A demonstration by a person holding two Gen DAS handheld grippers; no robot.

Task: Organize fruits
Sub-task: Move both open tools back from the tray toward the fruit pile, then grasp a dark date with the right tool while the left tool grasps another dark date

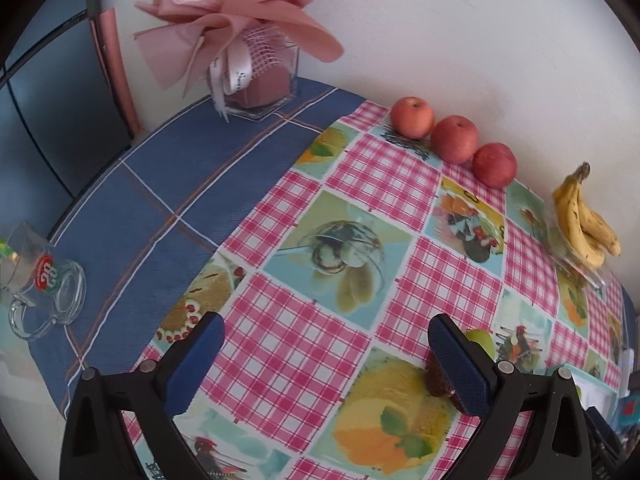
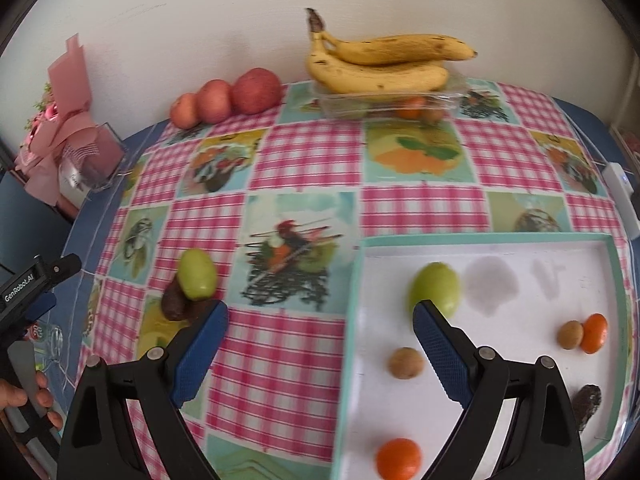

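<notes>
With both the left claw (image 1: pixel 326 356) and right claw (image 2: pixel 320 340) spread apart and empty, the green fruit (image 2: pixel 197 274) left of the tray (image 2: pixel 347 320), leaning on a dark fruit (image 2: pixel 173 305), could roll if nudged.

Three apples (image 2: pixel 226 96) sat in a row at the table's back edge by the wall, w/ the bananas (image 2: pixel 380 62) to their right on top of a clear container (image 2: pixel 392 106). Front right lay a tray (image 2: pixel 480 360) w/ a pear-like fruit (image 2: pixel 434 288) at its back left; other small fruits in it stood apart, two at right touching. Left of the tray, another such fruit (image 2: pixel 197 274) rested against a dark fruit (image 2: pixel 174 300). A vase w/ bouquet (image 1: pixel 256 76) stood far left at back, a glass mug (image 1: pixel 48 288) nearer the front-left edge.
</notes>
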